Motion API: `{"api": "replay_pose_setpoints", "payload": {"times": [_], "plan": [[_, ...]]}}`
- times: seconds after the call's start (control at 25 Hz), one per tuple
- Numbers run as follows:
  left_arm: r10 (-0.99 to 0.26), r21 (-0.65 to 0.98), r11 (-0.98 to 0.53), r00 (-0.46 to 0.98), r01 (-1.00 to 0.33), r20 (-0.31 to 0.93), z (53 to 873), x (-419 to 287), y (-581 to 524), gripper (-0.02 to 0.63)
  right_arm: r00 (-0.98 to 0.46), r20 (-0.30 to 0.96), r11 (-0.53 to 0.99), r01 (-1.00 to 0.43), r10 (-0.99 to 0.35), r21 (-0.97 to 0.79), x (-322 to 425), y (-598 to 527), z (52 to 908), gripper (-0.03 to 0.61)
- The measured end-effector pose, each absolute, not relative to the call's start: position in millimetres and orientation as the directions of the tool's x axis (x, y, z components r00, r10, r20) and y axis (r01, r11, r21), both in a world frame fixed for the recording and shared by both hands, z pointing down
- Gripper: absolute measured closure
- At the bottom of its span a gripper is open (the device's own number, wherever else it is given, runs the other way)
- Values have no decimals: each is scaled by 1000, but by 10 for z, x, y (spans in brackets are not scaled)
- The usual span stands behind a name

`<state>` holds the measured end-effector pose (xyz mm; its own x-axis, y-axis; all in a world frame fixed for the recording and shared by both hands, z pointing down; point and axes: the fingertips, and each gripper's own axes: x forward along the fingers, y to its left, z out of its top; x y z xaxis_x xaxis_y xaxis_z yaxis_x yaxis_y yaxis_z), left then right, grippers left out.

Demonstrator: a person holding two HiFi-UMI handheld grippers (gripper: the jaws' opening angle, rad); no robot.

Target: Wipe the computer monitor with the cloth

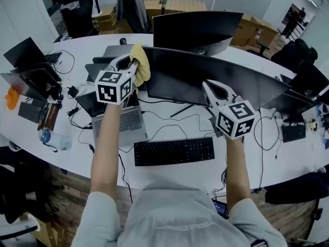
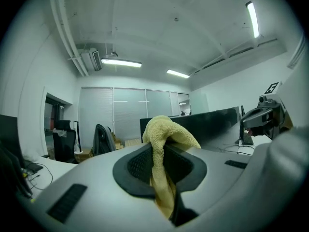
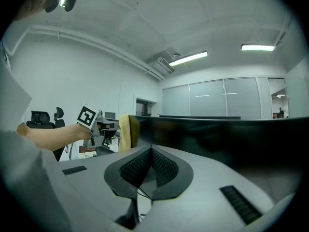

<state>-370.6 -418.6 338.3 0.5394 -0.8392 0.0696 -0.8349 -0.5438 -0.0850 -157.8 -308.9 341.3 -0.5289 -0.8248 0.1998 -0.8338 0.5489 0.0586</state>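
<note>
A wide curved black monitor [image 1: 226,78] stands across the white desk [image 1: 169,176]. My left gripper [image 1: 132,66] is shut on a yellow cloth [image 1: 140,66], which is pressed at the monitor's upper left corner. In the left gripper view the cloth [image 2: 166,132] bunches out between the jaws, with the monitor [image 2: 212,122] just beyond. My right gripper [image 1: 211,88] hangs in front of the screen's lower middle, shut with nothing between its jaws. In the right gripper view the screen [image 3: 231,134] fills the right side, and the cloth [image 3: 125,132] shows at its left edge.
A black keyboard [image 1: 174,151] lies in front of the monitor, with an open laptop [image 1: 121,118] to its left. A second monitor [image 1: 198,30] stands behind. Cables, more laptops [image 1: 31,76] and a water bottle [image 1: 51,138] crowd the desk's left part. Office chairs [image 1: 131,6] stand beyond.
</note>
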Motion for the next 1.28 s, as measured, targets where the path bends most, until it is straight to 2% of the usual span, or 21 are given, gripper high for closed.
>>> {"api": "replay_pose_setpoints", "payload": {"times": [0.56, 1.04, 1.28], "plan": [[-808, 12, -567, 559, -824, 187, 4166, -3664, -4217, 558, -520, 259, 546, -837, -814, 36, -1605, -3207, 3803, 551], [-772, -72, -597, 548, -799, 321, 4820, -3634, -4253, 558, -497, 327, 538, -842, -804, 44, -1629, -3313, 4166, 551], [-736, -35, -613, 554, -789, 389, 5255, -3612, -4229, 558, -498, 355, 543, -839, -791, 33, -1645, -3340, 4339, 551]]}}
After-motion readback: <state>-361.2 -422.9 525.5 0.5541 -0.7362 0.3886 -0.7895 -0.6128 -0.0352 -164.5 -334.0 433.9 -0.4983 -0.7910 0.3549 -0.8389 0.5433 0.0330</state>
